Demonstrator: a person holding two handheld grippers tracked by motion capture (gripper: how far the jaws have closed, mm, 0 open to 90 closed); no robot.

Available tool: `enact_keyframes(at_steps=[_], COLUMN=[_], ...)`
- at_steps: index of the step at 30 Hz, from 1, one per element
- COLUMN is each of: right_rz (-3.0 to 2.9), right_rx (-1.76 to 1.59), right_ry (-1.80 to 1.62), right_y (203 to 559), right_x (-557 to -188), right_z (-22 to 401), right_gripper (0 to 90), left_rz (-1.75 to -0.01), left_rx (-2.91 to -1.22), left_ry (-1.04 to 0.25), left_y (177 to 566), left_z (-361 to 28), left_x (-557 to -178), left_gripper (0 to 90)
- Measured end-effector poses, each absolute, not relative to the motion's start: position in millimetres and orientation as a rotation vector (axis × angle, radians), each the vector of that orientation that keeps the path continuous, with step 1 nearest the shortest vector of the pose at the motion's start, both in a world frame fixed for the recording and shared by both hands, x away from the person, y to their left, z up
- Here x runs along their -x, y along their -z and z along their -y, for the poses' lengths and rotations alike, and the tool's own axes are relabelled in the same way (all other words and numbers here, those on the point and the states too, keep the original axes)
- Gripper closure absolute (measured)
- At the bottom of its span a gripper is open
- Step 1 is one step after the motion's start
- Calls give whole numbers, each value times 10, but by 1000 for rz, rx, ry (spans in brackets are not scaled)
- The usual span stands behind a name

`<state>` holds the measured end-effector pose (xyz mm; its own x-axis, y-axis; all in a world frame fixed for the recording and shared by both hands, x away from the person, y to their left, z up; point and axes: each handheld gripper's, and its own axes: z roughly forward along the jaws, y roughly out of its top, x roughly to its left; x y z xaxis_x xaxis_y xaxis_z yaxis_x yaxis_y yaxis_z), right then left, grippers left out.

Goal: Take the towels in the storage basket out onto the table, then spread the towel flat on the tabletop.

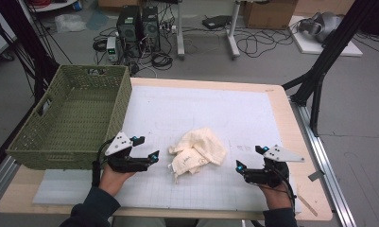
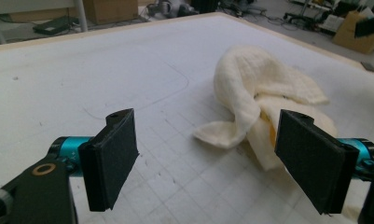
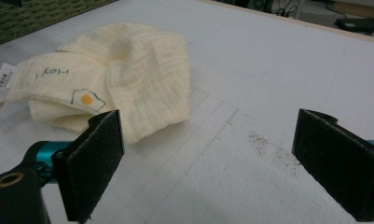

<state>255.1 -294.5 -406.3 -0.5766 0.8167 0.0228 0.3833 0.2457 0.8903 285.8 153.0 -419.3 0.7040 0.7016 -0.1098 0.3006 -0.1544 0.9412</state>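
Both grippers sit low over the white mat point(image 1: 253, 118), one on each side of the crumpled cream cloth point(image 1: 199, 151). Left gripper point(image 1: 147, 149) is just to the left of the cloth, jaws spread wide with nothing between them; its own view shows the two black pads point(image 2: 112, 156) apart and the cloth point(image 2: 259, 100) lying beyond them, nearer the right-hand pad, not touched. Right gripper point(image 1: 247, 158) rests to the right of the cloth, a little farther off, and its jaws gape wide too, bare mat point(image 3: 250, 140) between the pads point(image 3: 93, 163). From that side the cloth point(image 3: 128, 79) shows a small fried-egg print, some lettering and a white tag at its edge. The cloth is bunched and folded over itself, lying flat on the mat near the front middle of the table point(image 1: 291, 123). Left of the cloth, past the left gripper, stands a green woven basket point(image 1: 55, 142), hanging over the table's left edge. Each gripper is held by a hand in a dark sleeve, coming in from the near edge.
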Motion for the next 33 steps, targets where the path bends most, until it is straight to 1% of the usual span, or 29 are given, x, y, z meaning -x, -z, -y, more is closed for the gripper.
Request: enact_keyframes(at_steps=[7,20,33], right_rz=[-2088,-2087,-2128], right_rx=[-1072,-1065,-964], right_ry=[-1268,-1267,-1266], right_y=[4078,4086,4079], right_x=[-2567,-2563,-2566], right_z=[2927,2934,2838], right_gripper=[82,82,82], left_rz=[-809,-820,-834], left_rx=[-1736,-1748,-1753], left_ry=[-417,-414,-417], left_y=[4240,4260,4269], left_z=[-1591,-1569,-1600], left_x=[-2866,-2860,-2849], left_gripper=[209,212,215])
